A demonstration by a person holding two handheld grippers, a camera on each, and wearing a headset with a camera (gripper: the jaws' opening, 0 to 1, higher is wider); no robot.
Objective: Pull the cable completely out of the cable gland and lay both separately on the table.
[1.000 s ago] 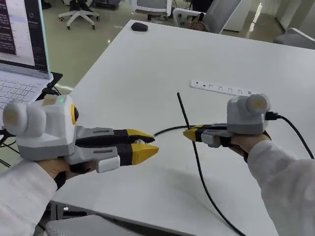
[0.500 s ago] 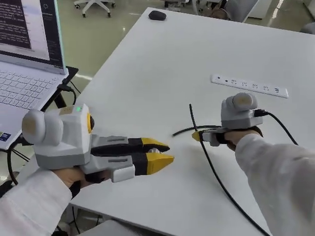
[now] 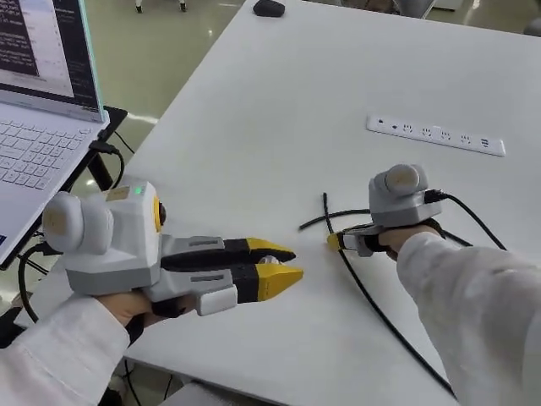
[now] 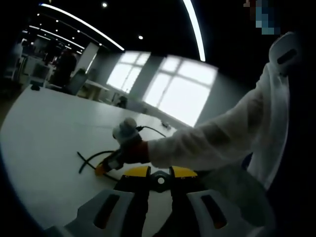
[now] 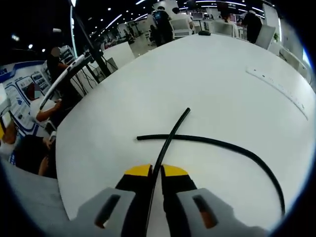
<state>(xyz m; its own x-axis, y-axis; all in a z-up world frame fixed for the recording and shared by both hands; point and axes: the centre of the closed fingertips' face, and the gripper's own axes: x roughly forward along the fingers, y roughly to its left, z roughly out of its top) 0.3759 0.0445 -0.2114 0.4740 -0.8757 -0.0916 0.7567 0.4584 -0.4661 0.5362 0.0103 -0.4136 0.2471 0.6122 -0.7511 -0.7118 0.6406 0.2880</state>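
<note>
Two hand-held grippers work over one white tabletop (image 3: 254, 101). There is one cable (image 5: 171, 137), one gland (image 4: 160, 180), one laptop (image 3: 34, 127), one power strip (image 3: 435, 135) and one mouse (image 3: 269, 8).

The cable is thin, black and smooth. It loops on the tabletop so that two of its strands cross each other just ahead of the right tongs (image 3: 332, 242). One strand is straight and ends free beyond the crossing. The other curves away to the right. The right tongs are clamped on the straight strand, which passes between their yellow tips, low against the tabletop.

The left tongs (image 3: 283, 263) are held above the tabletop's near edge, apart from the cable. Their yellow tips are closed on a small round dark piece with a pale centre, which appears to be the gland. It is too small for finer detail, and no cable runs through it.

The laptop stands open off the tabletop's left edge. The power strip lies flat beyond the right gripper, and the mouse sits at the far end. Both of the person's arms are in white sleeves.
</note>
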